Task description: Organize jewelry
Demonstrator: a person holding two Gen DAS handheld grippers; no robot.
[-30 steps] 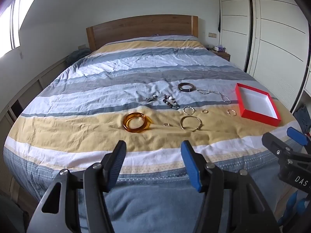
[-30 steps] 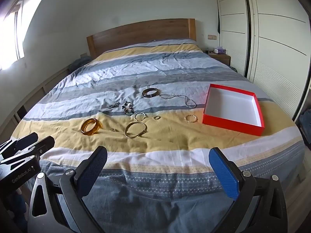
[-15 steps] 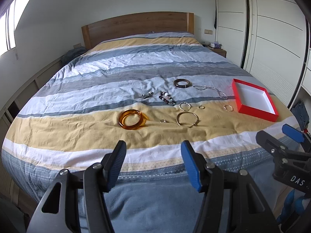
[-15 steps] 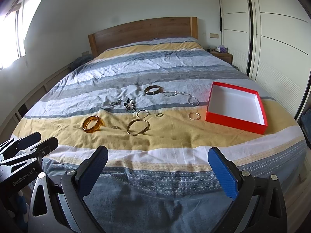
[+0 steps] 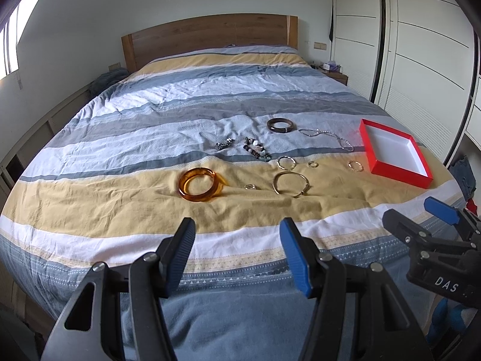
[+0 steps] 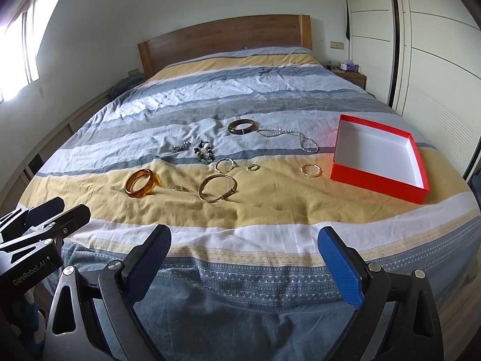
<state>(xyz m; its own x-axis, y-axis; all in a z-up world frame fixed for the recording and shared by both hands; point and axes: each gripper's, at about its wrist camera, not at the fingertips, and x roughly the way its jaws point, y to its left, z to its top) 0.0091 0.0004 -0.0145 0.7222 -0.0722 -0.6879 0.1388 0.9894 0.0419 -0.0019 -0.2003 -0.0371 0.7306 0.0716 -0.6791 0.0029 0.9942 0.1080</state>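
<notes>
So right now you've got both tools hovering off the foot of the striped yellow, white and blue quilt (image 6: 270,210), nothing picked up yet. Your right gripper (image 6: 245,255) has its blue pads spread wide with only bedding showing between them; the jaws have just been closing in a touch, still empty. Your left gripper (image 5: 237,248) is parted too, narrower, also holding nothing.

All the jewelry sits well ahead of both tools, laid out flat and spaced apart, which I'd guess is so each piece can be grabbed alone. Nearest ahead of the left tool is the chunky translucent amber bangle (image 5: 200,185), with a tiny silver ring (image 5: 250,186) and a thin gold wire bangle (image 5: 290,183) just to its right. Farther out: a dark brown bangle (image 5: 281,125), a silvery beaded chain necklace (image 5: 327,136) and a mixed-stone bead bracelet (image 5: 257,150).

The open red cardboard box with a white inside (image 6: 380,159) is ahead and to the right of your right tool, empty, so probably the drop spot. A small twisted gold hoop (image 6: 311,170) lies just beside its left wall, an easy first grab for your right side, I reckon.
</notes>
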